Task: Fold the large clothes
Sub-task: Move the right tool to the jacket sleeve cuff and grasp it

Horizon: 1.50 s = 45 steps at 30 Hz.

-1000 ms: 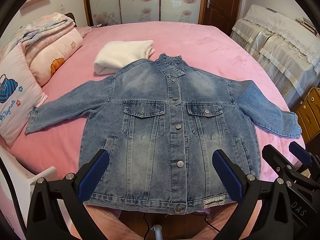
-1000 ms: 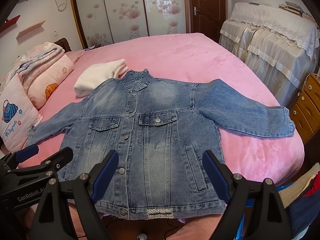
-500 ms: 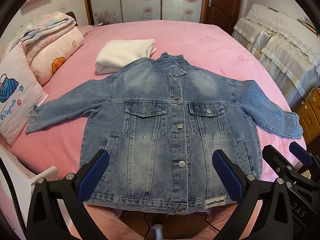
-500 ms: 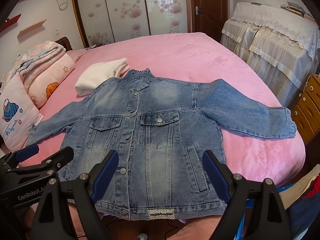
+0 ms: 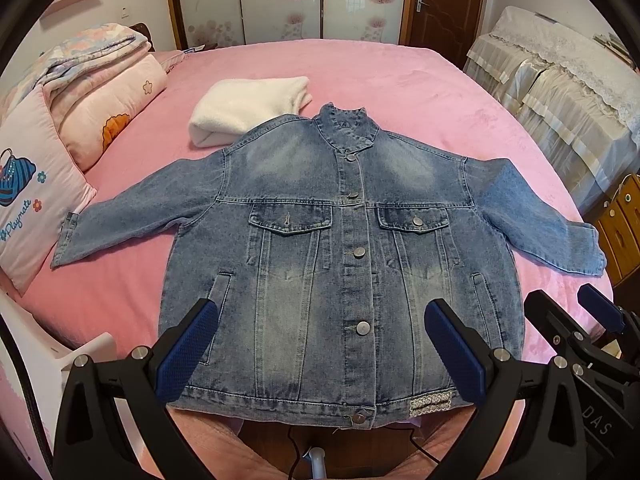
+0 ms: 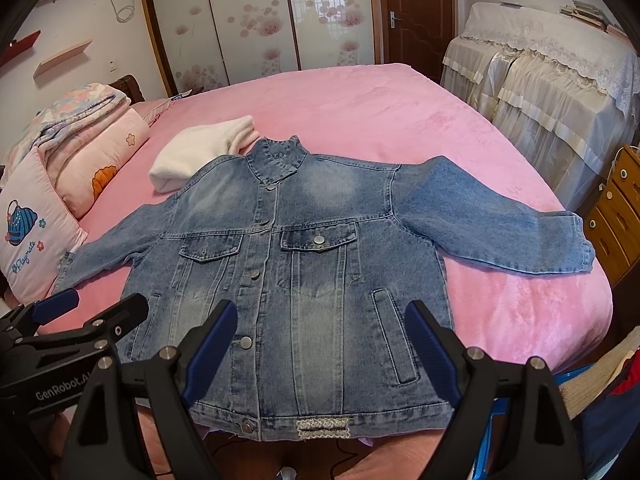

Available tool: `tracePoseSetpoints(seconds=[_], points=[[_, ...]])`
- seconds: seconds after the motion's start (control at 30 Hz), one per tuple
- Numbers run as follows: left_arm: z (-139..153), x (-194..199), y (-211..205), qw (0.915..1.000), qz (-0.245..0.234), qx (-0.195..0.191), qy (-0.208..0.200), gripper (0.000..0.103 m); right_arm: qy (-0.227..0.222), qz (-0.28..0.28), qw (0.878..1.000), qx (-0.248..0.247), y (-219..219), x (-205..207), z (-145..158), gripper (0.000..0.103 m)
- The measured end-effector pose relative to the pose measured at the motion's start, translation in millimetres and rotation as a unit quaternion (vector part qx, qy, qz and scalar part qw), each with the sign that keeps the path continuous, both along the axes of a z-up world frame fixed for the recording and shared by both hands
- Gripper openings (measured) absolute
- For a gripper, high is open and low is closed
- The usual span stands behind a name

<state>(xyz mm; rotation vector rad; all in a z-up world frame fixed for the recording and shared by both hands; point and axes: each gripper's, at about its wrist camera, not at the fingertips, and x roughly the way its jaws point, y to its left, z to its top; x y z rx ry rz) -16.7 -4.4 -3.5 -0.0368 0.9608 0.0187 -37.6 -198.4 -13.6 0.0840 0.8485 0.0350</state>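
Note:
A blue denim jacket (image 5: 344, 248) (image 6: 304, 264) lies flat and buttoned, front up, on the pink bed (image 5: 400, 80) (image 6: 360, 100), both sleeves spread sideways and its hem at the near edge. My left gripper (image 5: 320, 344) hovers open above the hem, holding nothing. My right gripper (image 6: 322, 344) is likewise open and empty over the lower right half of the jacket. Each gripper shows at the edge of the other's view: the right gripper (image 5: 576, 312) and the left gripper (image 6: 92, 308).
A folded white garment (image 5: 248, 110) (image 6: 200, 152) lies just beyond the jacket's left shoulder. Pillows and a folded quilt (image 5: 80, 92) (image 6: 72, 136) sit at the left. A lace-covered cabinet (image 5: 560, 92) (image 6: 552, 80) and wooden drawers (image 6: 616, 216) stand on the right.
Both views have edged very slightly; the jacket and both open grippers keep the same arrangement.

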Motion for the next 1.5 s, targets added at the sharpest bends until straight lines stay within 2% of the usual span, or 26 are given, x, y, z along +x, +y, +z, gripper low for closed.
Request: tracePoseSetpoints(seconds=[0.5,0.63,0.77,0.9,1.07,1.23,1.3,1.4,1.5], points=[[-4.2,7.0,-16.2,0.9998,-0.021,0.001,0.006,0.102,0.001,-0.012,1.000,0.017,-16.2,0.1,-5.4,0.087],[0.3,11.9,-28.1,0.9989,-0.044,-0.007,-0.012,0.102,-0.005,-0.024,1.000,0.017,-32.1,3.5,-5.1,0.086],[8.9,20.6,-41.0,0.9965,-0.063,-0.027,-0.048,0.102,-0.013,-0.043,0.999,0.013,-53.0,9.3,-3.3,0.086],[16.4,40.3,-60.7,0.9942,-0.085,-0.034,-0.056,0.102,-0.022,-0.075,0.997,0.009,-88.8,19.7,-1.7,0.086],[25.7,79.9,-100.0,0.9895,-0.130,-0.053,-0.034,0.102,-0.023,-0.136,0.990,-0.001,-150.3,39.9,-6.6,0.086],[33.9,111.0,-140.5,0.9858,-0.145,-0.052,-0.067,0.102,-0.018,-0.208,0.978,0.029,-231.9,57.8,-20.0,0.086],[29.8,126.1,-158.9,0.9861,-0.144,-0.041,-0.072,0.102,-0.014,-0.236,0.970,0.056,-267.1,62.6,-30.1,0.086],[13.0,155.0,-186.3,0.9873,-0.148,-0.028,-0.051,0.102,-0.003,-0.268,0.958,0.105,-314.1,65.2,-50.5,0.086],[-9.5,182.2,-215.3,0.9872,-0.154,-0.020,-0.034,0.102,0.008,-0.298,0.947,0.120,-343.9,64.9,-70.2,0.086]])
